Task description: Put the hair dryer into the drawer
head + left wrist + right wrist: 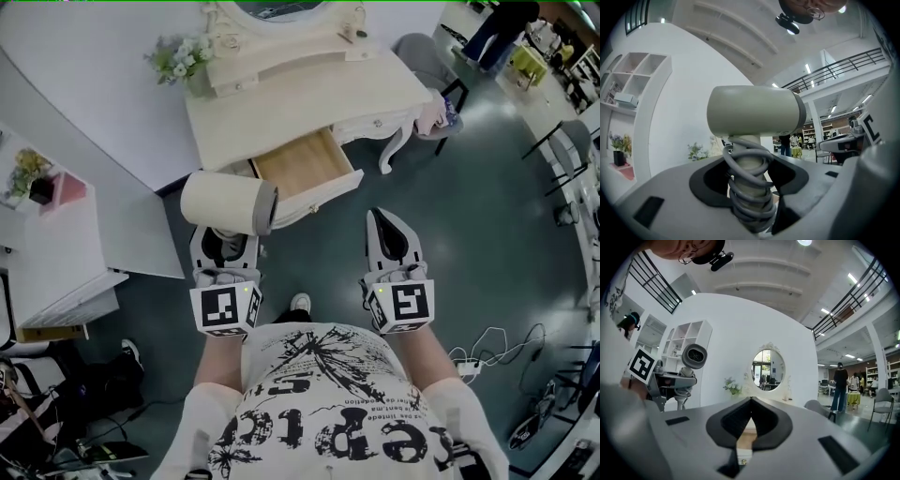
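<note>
In front of the pale dressing table (309,98), the hair dryer (228,202) is held in the air just short of the open drawer (302,167), at its left front corner. It is a cream, barrel-shaped dryer with a grey ring at one end, lying level with its handle pointing down. The left gripper (223,246) is clenched on that handle, its dark pads pressing from both sides, with the jaws standing wide around it. The right gripper (392,232) is beside it and apart, its jaw tips brought together with nothing between them. Only the left gripper view shows the grey cord (749,174) coiled in loops round the handle where the pads grip. Only the head view shows the drawer's bare, light wooden bottom and the flowers (181,58) on the table's left corner. The right gripper view alone shows the dryer's round, dark end face and the oval mirror (768,363) above the table.
</note>
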`<state>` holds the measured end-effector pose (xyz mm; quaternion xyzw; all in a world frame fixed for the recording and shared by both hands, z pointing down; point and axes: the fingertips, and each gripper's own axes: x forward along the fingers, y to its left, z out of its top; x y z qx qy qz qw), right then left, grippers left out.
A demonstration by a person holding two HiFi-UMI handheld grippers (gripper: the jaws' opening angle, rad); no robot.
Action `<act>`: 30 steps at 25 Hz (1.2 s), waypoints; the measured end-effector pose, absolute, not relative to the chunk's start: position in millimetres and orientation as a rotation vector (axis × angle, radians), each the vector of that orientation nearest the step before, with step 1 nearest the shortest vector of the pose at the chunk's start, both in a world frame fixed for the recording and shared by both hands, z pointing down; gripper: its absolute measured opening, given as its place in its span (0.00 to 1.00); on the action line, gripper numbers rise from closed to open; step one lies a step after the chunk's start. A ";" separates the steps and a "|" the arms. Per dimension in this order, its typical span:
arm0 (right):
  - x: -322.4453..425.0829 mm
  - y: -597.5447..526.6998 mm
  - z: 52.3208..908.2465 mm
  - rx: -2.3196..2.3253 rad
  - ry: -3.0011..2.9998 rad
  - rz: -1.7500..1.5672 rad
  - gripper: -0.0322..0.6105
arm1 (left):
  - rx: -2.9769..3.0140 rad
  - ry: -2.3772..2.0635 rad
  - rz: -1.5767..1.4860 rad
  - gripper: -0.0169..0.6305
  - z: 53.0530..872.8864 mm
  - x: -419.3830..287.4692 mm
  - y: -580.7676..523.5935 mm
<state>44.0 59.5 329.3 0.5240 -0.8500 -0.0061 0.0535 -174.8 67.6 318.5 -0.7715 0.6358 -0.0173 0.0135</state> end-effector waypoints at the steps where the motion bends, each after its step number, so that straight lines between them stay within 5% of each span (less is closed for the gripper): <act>1: 39.9 46.7 329.0 1.601 -2.571 -0.022 0.07 | -2.410 1.980 -0.053 0.41 319.2 -181.1 54.1; 30: 3.4 -272.3 359.9 1.065 -2.797 -0.015 0.08 | -2.172 2.413 -0.171 0.41 374.4 -180.8 -173.9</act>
